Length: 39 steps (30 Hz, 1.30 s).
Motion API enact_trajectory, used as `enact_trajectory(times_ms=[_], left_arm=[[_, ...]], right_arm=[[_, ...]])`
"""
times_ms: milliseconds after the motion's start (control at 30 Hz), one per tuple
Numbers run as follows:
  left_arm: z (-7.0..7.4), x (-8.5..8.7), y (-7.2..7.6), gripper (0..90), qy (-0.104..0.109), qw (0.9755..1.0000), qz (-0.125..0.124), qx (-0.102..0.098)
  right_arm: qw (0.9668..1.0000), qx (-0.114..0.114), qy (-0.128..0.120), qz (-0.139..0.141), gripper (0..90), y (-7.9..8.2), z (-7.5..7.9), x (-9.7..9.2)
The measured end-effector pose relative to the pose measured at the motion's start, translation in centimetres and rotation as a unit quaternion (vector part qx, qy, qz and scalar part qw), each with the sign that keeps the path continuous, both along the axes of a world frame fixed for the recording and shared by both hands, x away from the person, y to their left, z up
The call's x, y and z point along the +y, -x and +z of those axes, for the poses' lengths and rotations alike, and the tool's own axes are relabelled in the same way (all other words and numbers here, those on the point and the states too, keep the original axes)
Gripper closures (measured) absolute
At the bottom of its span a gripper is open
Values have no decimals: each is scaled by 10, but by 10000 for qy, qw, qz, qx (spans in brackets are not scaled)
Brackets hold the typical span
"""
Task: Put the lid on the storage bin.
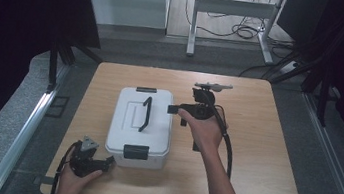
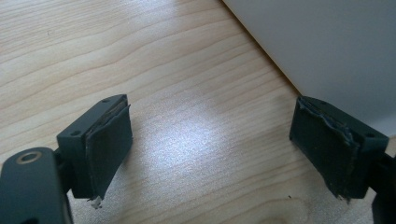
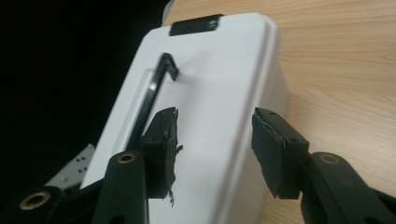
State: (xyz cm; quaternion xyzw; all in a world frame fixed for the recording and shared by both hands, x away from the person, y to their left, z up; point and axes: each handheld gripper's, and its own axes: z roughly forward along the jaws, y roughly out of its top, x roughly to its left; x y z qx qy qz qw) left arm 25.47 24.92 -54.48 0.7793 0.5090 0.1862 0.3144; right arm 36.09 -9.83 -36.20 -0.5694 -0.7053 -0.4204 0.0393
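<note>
Pale wood-grain covers the counter (image 1: pixel 253 153), and on it, left of the middle, sits a white lidded box (image 1: pixel 141 123) with a black carrying handle (image 1: pixel 145 113) lying along its lid and a black latch (image 1: pixel 136 152) on its near end, another on the far end. Nearest me, at the counter's front-left corner, a hand grips the left gripper (image 1: pixel 110 161), which lies low on the wood and points at the box's near end; in the left gripper view its jaws stand wide apart with nothing but bare wood between them, the box's white wall just beyond the right-hand pad. Farther in, roughly mid-counter, the other hand (image 1: pixel 205 131) holds the right gripper (image 1: pixel 174 110) just beside the box's right flank, pointing toward the lid, with its cable (image 1: pixel 227 149) looping back along the forearm. Its jaws are spread wide and hold nothing; the right gripper view looks along the lid between them, handle to the left. Beyond the far edge, grey floor and a table frame with loose cables.
</note>
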Motion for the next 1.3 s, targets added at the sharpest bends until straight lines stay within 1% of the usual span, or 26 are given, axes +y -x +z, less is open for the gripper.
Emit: enact_trajectory(times_ms=[133, 167, 333, 467, 667, 867, 933, 1100, 1133, 1233, 1300], left_arm=[[0, 0, 0, 130, -2, 10000, 0, 1], [0, 0, 0, 130, -1, 10000, 0, 1], [0, 0, 0, 130, 4, 10000, 3, -10], [0, 0, 0, 130, 4, 10000, 3, -17], [0, 0, 0, 130, 5, 10000, 4, -15], [0, 0, 0, 130, 6, 10000, 4, -17], [0, 0, 0, 130, 6, 10000, 4, -17], [0, 0, 0, 130, 6, 10000, 4, -16], [0, 0, 0, 130, 5, 10000, 3, -17], [0, 0, 0, 130, 6, 10000, 4, -16], [0, 0, 0, 130, 4, 10000, 3, -17]], right_arm=[[9999, -167, 13, -26, 505, 9, -6, -22], [9998, -200, -16, -30, 504, 11, -9, -29], [9995, -299, -97, -97, 485, 23, -22, -57], [9993, -324, -144, -120, 477, 32, -33, -75], [9989, -374, -237, -128, 471, 48, -56, -100], [9988, -347, -254, -212, 465, 62, -74, -123], [9989, -339, -218, -240, 464, 68, -81, -132], [9990, -243, -220, -294, 464, 76, -97, -148], [9992, -207, -185, -304, 463, 77, -100, -151], [9993, -180, -113, -305, 463, 78, -104, -154], [9993, -172, -150, -302, 463, 78, -106, -155]])
